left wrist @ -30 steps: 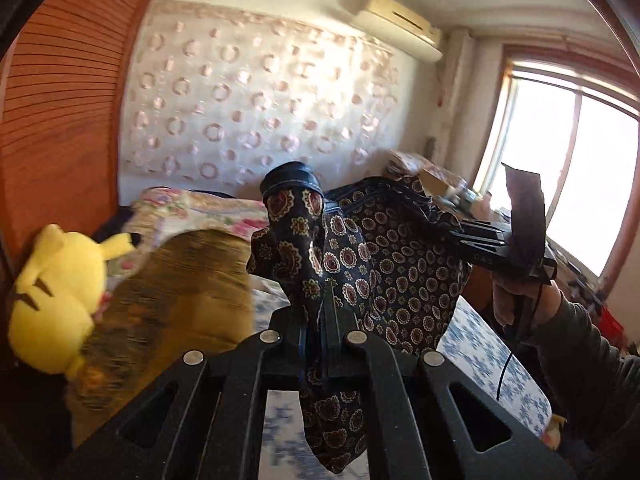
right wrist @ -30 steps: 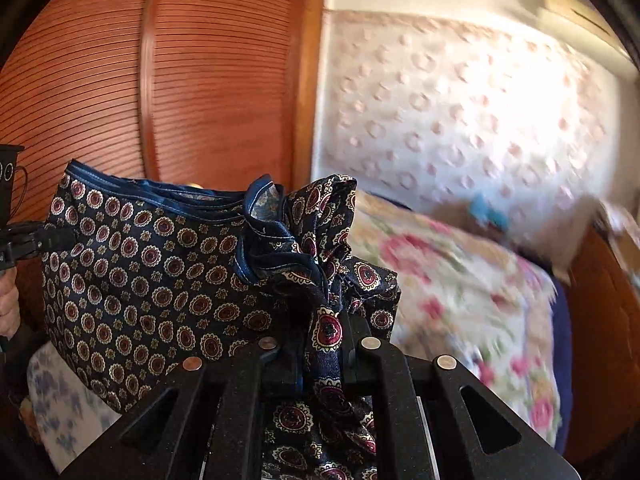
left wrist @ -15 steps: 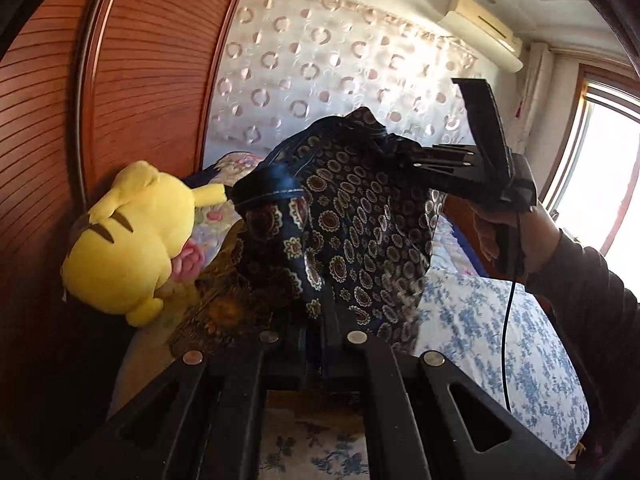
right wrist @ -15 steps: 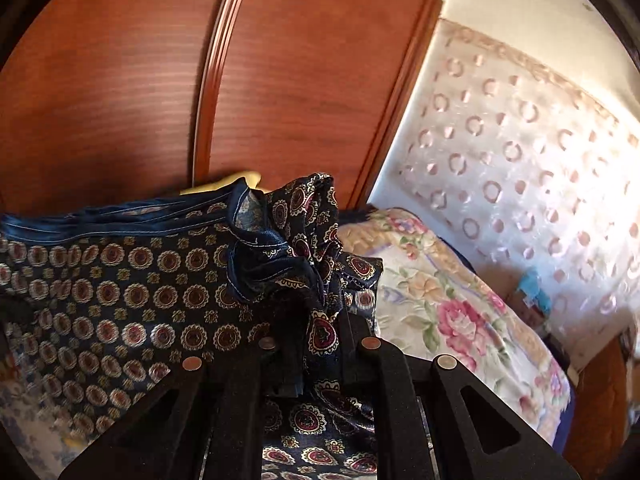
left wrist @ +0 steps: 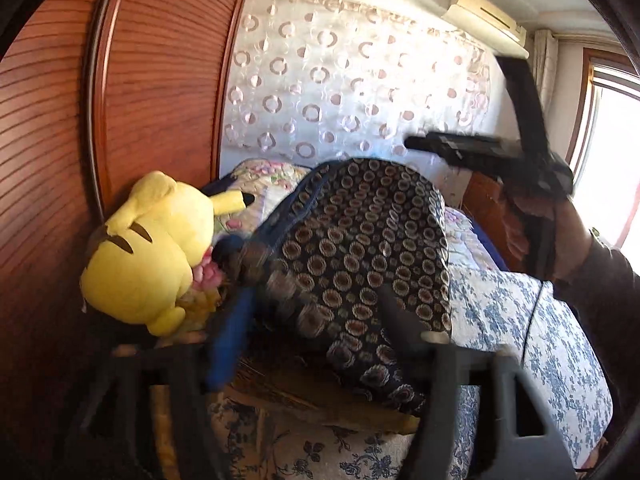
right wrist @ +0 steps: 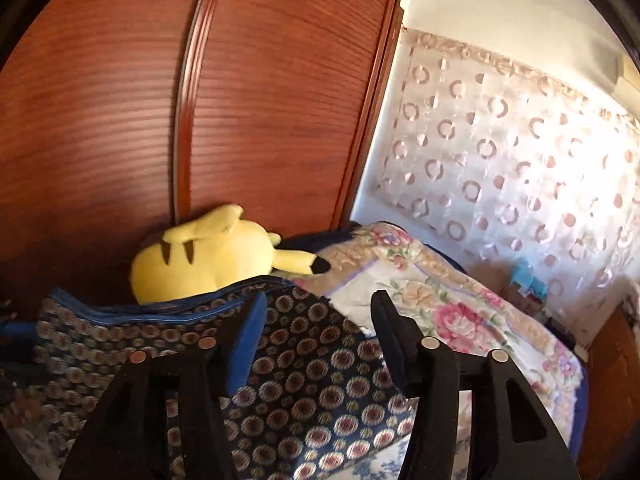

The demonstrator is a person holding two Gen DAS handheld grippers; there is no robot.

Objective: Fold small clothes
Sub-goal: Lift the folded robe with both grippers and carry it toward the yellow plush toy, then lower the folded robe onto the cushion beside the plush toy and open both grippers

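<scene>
Patterned shorts point(left wrist: 360, 248), dark blue with rings of medallions and a plain blue waistband, lie slumped on the bed point(left wrist: 560, 344) beside a yellow plush toy point(left wrist: 148, 252) that leans on the wooden wardrobe point(left wrist: 120, 80); we have let them go, both sets of jaws having just been opening; our left gripper point(left wrist: 320, 332) stands spread, the cloth lying between and beyond its fingers with neither pad pressing on it; our right gripper point(right wrist: 320, 320) is likewise parted, the fabric point(right wrist: 312, 360) spread loose under it and a flowered quilt point(right wrist: 440, 304) just behind; from the left wrist we also see that right gripper point(left wrist: 460, 148) hanging above the garment, clear of it; we judge the cloth light, thin and wholly limp, likely a little slippery, so it will sag and bunch wherever it is not held; the waistband point(right wrist: 140, 312) looks the firmest edge, and we would pinch it at its two ends to pull the garment flat before folding; a grip in the middle of the fabric would, we think, only gather a wad.
</scene>
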